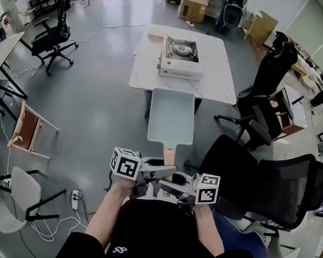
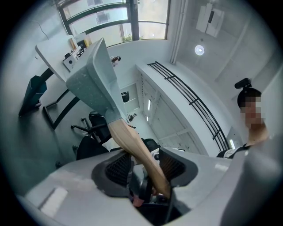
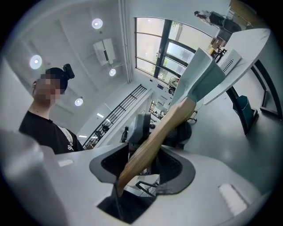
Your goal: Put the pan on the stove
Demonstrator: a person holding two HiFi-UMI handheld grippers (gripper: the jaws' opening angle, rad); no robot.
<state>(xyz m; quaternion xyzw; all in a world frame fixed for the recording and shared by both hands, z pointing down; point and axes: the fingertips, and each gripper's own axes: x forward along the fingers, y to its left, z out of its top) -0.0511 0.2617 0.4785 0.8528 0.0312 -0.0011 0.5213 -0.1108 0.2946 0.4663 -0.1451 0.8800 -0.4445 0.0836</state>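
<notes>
The pan (image 1: 170, 116), a shallow pale rectangular one, is in the air in front of the person, its far rim about over the near edge of the tabletop (image 1: 219, 79) and well short of the stove (image 1: 179, 58), which sits on the tabletop toward its left edge. Both grips are on the wooden handle (image 1: 169, 154): the left hand-held gripper (image 2: 145, 164) has its jaws closed on the handle from one side, and the right hand-held gripper (image 3: 142, 163) is clamped on it from the other, just behind. All the pan's weight hangs out past the two grips, so the front will probably want to dip. Hold it flat and carry it high enough to pass the stove's casing. Centre it over the burner (image 1: 181, 48), with the handle toward the near edge. Lower it squarely onto the supports, and open the jaws only once it rests without rocking.
</notes>
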